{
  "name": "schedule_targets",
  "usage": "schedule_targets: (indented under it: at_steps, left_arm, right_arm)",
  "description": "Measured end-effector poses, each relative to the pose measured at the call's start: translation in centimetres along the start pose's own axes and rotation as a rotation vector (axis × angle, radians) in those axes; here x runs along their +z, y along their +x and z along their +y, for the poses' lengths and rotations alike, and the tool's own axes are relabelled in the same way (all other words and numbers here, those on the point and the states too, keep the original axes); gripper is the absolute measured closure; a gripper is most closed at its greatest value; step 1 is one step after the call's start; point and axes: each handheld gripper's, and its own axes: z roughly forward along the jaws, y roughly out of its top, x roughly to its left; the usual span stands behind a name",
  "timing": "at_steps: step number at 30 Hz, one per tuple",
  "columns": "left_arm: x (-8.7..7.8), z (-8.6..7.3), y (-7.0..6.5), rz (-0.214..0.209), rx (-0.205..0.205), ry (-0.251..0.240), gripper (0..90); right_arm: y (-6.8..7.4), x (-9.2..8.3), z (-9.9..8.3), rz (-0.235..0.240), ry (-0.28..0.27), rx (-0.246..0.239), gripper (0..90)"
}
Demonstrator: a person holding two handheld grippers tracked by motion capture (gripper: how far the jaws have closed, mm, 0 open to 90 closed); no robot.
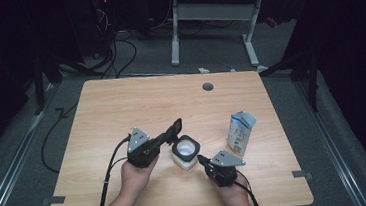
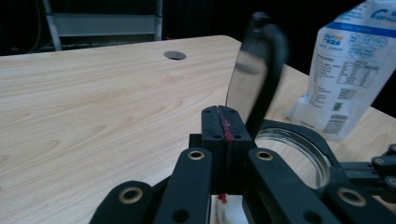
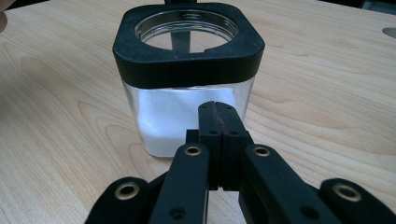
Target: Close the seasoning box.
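A square glass jar [image 1: 185,153] with a black collar [image 3: 187,60] holds white powder and stands near the table's front middle. Its black lid [image 1: 176,127] is tipped up on the jar's far left side, and its shiny inner face [image 2: 254,79] shows. My left gripper [image 1: 167,137] comes in from the left with its jaws shut [image 2: 224,119], nothing between them. Their tips sit just beside the raised lid; whether they touch it I cannot tell. My right gripper [image 1: 201,159] is shut too [image 3: 218,109], its tips close to the jar's near wall.
A white and blue carton [image 1: 240,133] stands right of the jar, also in the left gripper view [image 2: 350,70]. A round cable hole [image 1: 208,86] lies near the far edge of the wooden table [image 1: 121,103]. Cables and another table's legs are on the floor beyond.
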Motion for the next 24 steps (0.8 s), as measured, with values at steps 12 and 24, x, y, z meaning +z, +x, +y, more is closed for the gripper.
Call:
schedule_targets:
  at_steps: [12, 24]
  left_arm:
    - [-0.7, -2.3, -1.6, -0.009, 0.022, 0.026, 90.0]
    - [0.7, -5.6, -2.6, -0.003, -0.002, 0.13, 90.0]
  right_arm:
    - [0.2, -0.1, -0.1, 0.003, 0.005, -0.007, 89.9]
    - [-0.5, -1.0, -0.5, -0.017, 0.002, 0.008, 89.9]
